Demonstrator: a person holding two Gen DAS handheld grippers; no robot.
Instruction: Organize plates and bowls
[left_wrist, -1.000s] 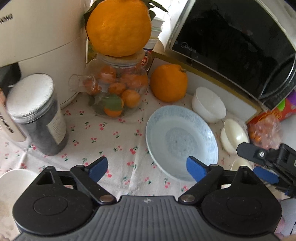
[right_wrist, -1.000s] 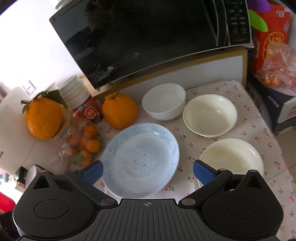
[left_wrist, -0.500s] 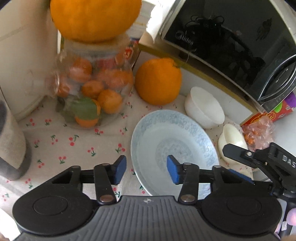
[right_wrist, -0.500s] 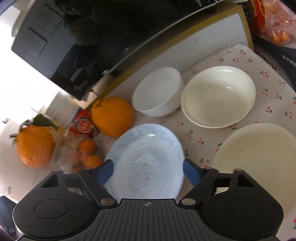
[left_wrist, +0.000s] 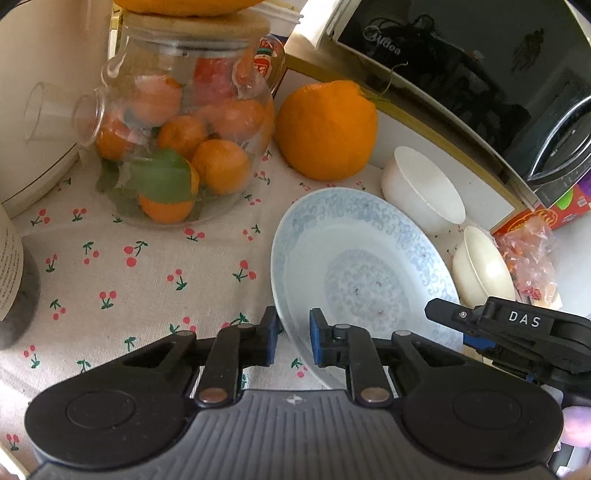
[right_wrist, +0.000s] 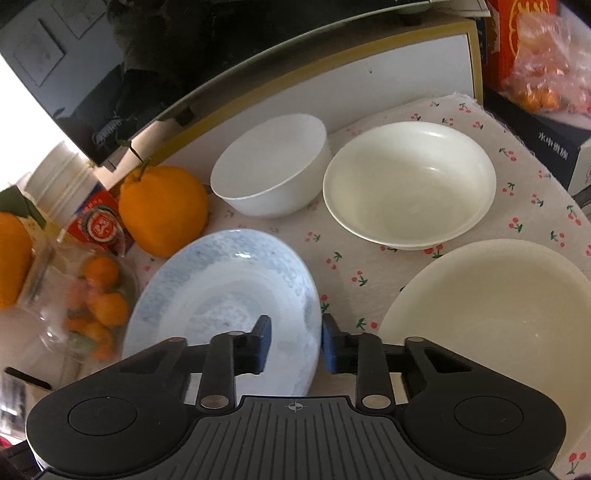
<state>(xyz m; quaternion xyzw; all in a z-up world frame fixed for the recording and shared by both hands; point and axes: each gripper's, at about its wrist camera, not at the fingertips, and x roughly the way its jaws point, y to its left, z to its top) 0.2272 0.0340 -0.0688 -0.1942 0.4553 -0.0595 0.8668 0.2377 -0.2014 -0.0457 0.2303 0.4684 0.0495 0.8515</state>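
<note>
A pale blue patterned plate (left_wrist: 362, 280) (right_wrist: 225, 295) lies on the cherry-print cloth. My left gripper (left_wrist: 293, 339) has the plate's left rim between its blue pads, and its jaws are closing onto it. On the opposite rim my right gripper (right_wrist: 295, 343) (left_wrist: 454, 325) straddles the edge, one finger over the plate and one outside, its jaws also closing. Behind the plate stand a small white bowl (right_wrist: 273, 166) (left_wrist: 424, 192) and a shallow cream bowl (right_wrist: 410, 184) (left_wrist: 484, 269). A large cream dish (right_wrist: 491, 314) sits to the plate's right.
A big orange (left_wrist: 325, 129) and a glass jar of tangerines (left_wrist: 177, 147) stand close behind the plate. A black microwave (left_wrist: 480, 74) on a white shelf closes the back. A dark jar (left_wrist: 14, 280) is at far left, a bag of fruit (left_wrist: 528, 254) at right.
Both grippers came down toward the blue plate. Their jaws went from wide apart to narrow, each now around an opposite rim of the plate.
</note>
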